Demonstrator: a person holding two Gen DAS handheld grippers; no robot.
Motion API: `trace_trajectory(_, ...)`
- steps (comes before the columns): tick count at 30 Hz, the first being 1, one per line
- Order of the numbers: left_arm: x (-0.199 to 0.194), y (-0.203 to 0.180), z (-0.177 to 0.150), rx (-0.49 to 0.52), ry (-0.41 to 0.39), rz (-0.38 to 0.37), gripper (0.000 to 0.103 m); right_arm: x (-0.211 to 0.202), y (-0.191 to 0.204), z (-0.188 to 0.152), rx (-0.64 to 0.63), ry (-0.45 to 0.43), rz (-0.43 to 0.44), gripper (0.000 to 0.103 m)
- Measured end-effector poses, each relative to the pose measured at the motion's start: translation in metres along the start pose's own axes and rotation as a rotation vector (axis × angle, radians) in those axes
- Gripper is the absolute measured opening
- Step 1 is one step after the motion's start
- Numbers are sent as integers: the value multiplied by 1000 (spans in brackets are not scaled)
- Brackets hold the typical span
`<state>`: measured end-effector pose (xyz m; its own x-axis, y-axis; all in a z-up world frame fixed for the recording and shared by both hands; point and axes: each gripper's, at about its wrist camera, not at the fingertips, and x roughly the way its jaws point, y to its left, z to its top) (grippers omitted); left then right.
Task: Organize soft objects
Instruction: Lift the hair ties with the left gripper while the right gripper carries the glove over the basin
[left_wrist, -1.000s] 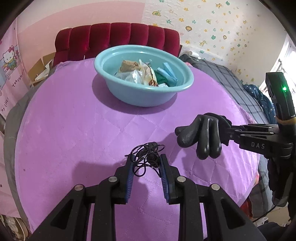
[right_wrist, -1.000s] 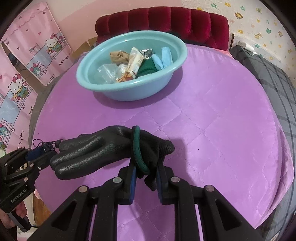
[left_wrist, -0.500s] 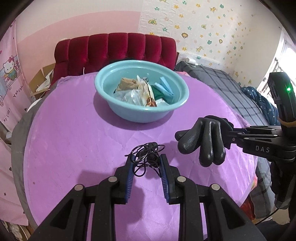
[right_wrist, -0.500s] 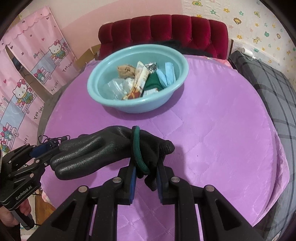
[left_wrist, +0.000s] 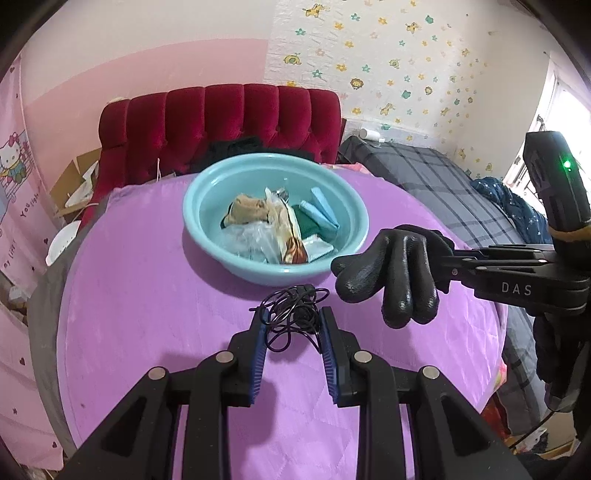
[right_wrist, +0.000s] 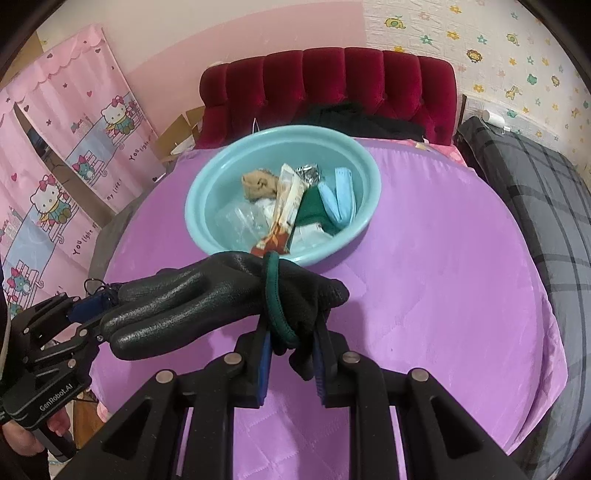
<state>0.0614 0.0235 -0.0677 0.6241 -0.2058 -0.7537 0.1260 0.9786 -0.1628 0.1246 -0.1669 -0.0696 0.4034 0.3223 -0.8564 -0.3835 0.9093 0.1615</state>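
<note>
My left gripper (left_wrist: 291, 325) is shut on a tangled black cord (left_wrist: 291, 310) and holds it above the purple table (left_wrist: 147, 295). My right gripper (right_wrist: 290, 339) is shut on the cuff of a black rubber-coated glove (right_wrist: 207, 299) with a green cuff band (right_wrist: 275, 295); its fingers stick out to the left. From the left wrist view the glove (left_wrist: 395, 269) hangs at the right, held by the right gripper (left_wrist: 448, 266). A light blue basin (left_wrist: 275, 218) (right_wrist: 282, 192) at the table's far side holds several soft items and wrappers.
A red tufted headboard (left_wrist: 221, 122) stands behind the table with dark cloth (right_wrist: 354, 118) on its seat. A bed with a plaid grey cover (right_wrist: 535, 192) lies to the right. Pink cartoon curtains (right_wrist: 55, 166) hang at the left. A person's hand (right_wrist: 22, 439) grips the left tool.
Both grippers have risen with their loads; the table and basin look farther below and more of the room shows. Neither grip has changed.
</note>
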Motion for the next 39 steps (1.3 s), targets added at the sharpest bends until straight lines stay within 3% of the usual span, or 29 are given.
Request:
trace_trajectory(14, 27, 16, 43, 21, 6, -13, 30, 19, -11, 56, 67, -4, 9, 20)
trace_trajectory(39, 112, 47, 107, 6, 52, -9, 30, 105, -23, 146, 114, 42, -46, 21)
